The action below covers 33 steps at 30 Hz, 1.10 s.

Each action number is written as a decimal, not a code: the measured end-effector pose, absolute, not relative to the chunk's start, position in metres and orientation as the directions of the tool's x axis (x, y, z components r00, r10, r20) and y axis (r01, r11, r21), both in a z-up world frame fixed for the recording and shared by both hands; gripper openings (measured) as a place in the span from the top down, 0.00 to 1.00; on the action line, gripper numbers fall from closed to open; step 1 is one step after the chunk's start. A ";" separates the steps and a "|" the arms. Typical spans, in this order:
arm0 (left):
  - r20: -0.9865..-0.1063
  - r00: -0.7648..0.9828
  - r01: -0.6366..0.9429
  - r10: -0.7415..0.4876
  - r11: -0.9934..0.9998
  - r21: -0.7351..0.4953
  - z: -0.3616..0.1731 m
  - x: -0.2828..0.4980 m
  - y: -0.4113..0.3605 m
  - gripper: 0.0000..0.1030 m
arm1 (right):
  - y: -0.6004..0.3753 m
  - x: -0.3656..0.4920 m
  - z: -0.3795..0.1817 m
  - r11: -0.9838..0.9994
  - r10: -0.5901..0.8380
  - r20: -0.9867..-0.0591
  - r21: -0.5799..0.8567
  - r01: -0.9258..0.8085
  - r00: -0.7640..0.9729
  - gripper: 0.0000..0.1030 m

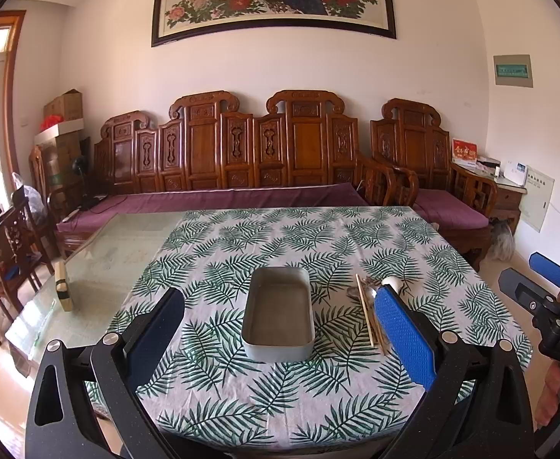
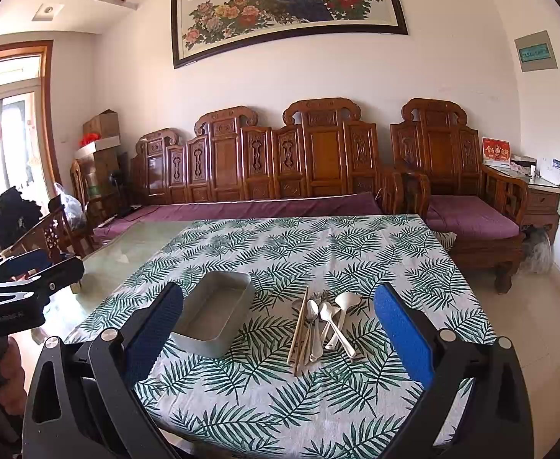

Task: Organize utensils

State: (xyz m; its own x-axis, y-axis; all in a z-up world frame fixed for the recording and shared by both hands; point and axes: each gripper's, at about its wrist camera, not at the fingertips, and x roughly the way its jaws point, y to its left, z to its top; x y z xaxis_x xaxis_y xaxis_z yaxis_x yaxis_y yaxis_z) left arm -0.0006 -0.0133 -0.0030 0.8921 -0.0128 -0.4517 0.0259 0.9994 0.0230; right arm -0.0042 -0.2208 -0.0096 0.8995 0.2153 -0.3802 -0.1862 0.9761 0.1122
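A grey metal tin (image 1: pixel 278 313) (image 2: pixel 214 318) lies empty on the leaf-print tablecloth (image 1: pixel 280 390). To its right sits a pile of utensils: wooden chopsticks (image 2: pixel 299 332) (image 1: pixel 364 308), metal spoons (image 2: pixel 313 315) and white spoons (image 2: pixel 343 308). In the left wrist view my left gripper (image 1: pixel 280 340) is open, its fingers on either side of the tin and held back from it; its right finger hides part of the pile. My right gripper (image 2: pixel 278 340) is open too, short of the pile, nothing between its fingers. Each gripper shows at the edge of the other's view.
The cloth covers the right part of a glass-topped table (image 1: pixel 126 252); a small wooden block (image 1: pixel 63 287) stands on the bare glass at left. Carved wooden sofa with purple cushions (image 1: pixel 218 201) beyond the far edge. Wooden chairs (image 1: pixel 15 252) at left.
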 end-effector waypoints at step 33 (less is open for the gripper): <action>-0.461 0.887 0.037 -0.020 0.999 0.027 0.005 0.000 -0.015 0.06 | -0.223 -0.002 -0.008 0.976 0.217 -0.386 0.118 -0.185 0.897 0.03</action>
